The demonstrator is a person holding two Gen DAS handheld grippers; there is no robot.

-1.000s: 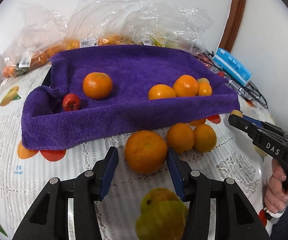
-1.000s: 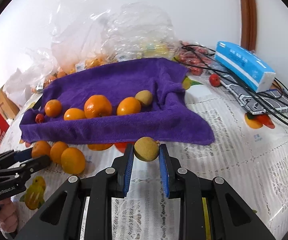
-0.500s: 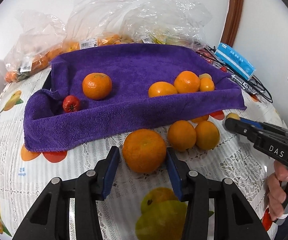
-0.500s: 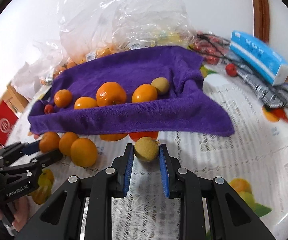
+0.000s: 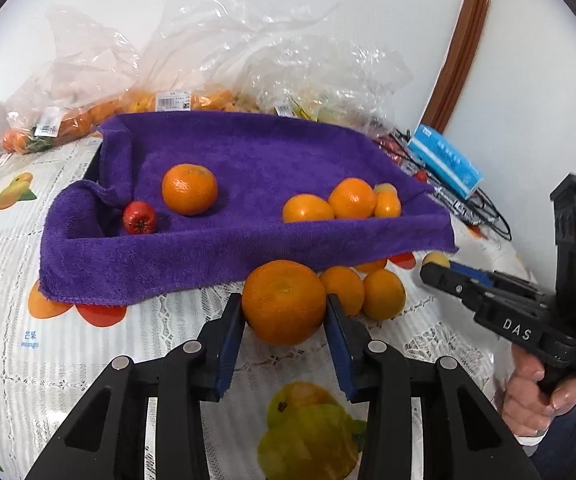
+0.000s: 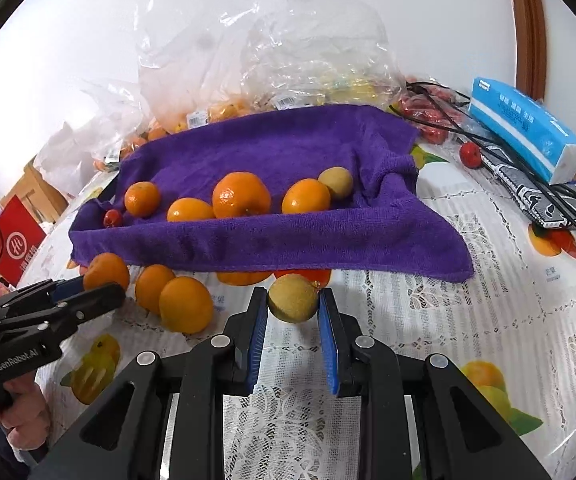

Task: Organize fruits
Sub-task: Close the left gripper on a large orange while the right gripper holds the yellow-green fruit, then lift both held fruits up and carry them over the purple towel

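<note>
Between the left claw's (image 5: pixel 284 312) blue pads sits a large orange (image 5: pixel 284 302), gripped, its underside hidden. The right claw (image 6: pixel 292 308) clasps a small yellow-green fruit (image 6: pixel 292 298) just before the purple towel's (image 6: pixel 288 240) hanging edge, above the table (image 6: pixel 487 320).

a blue tissue pack (image 6: pixel 525 130) lies over black cables (image 6: pixel 543 184) beside a red box (image 6: pixel 18 240).

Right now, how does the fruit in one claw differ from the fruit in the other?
The left gripper grips a big orange, bright and glossy; the right gripper grips a small yellowish fruit, dull-skinned and far smaller. Both are round, pinched between blue pads just short of the purple towel.
</note>
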